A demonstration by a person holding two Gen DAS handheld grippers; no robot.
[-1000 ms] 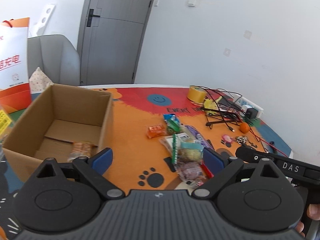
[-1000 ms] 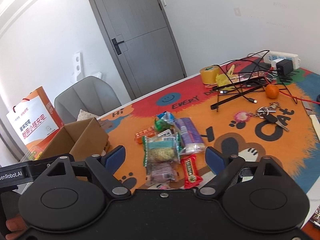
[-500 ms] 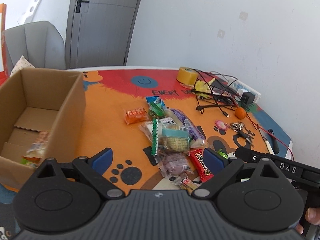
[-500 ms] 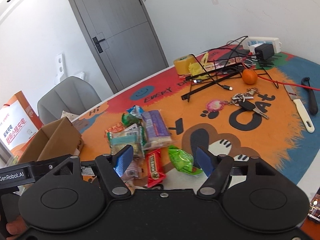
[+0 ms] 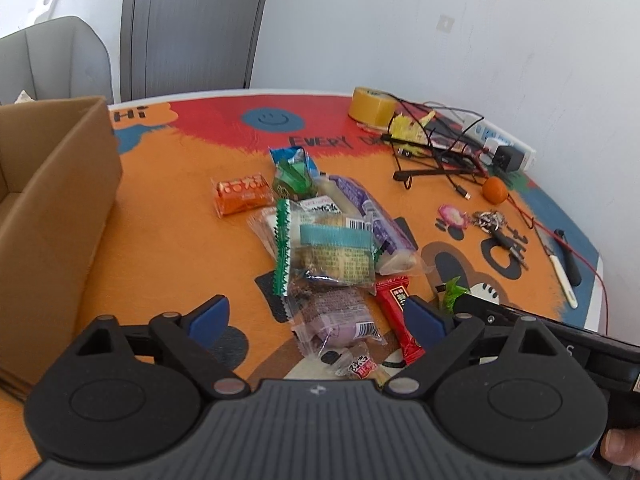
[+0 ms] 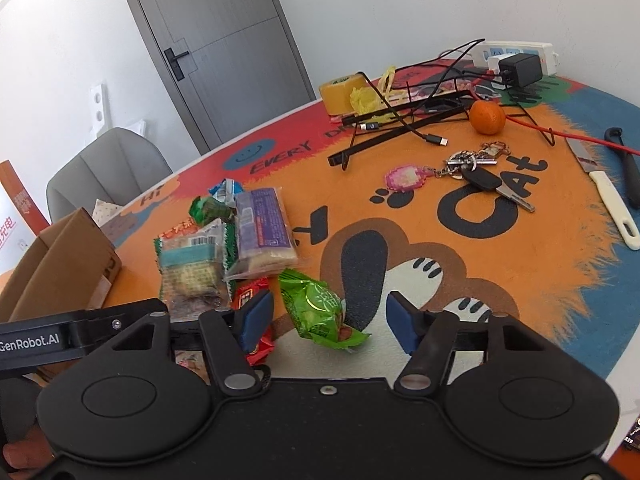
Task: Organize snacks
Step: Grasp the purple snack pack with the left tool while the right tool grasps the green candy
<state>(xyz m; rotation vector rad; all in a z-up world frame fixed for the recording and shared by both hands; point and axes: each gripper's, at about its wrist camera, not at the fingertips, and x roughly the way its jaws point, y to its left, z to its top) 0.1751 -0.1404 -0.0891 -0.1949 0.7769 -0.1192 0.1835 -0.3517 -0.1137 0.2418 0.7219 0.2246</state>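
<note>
Right gripper [image 6: 330,322] jaws apart, straddling the green snack packet [image 6: 318,310]; contact unclear. Left gripper [image 5: 318,318] also spread, over the purple-filled clear wrapper [image 5: 340,320], cardboard box [image 5: 52,216] at left.

Home room: cartoon table mat [image 6: 540,264], grey door [image 6: 224,40], chair [image 6: 104,172].

The table mat [image 6: 560,280] reads "EVERY" under a smiley, "Hi" nr the far edge & big "CAT" letters by the keys [image 6: 476,168]. "GenRobot.AI" is printed in white on the left gripper [image 6: 36,342] arm, seen in the right wrist view. Snack wrapper txt & the orange bag's [image 6: 12,216] Chinese chars are too small/cut off to read.
</note>
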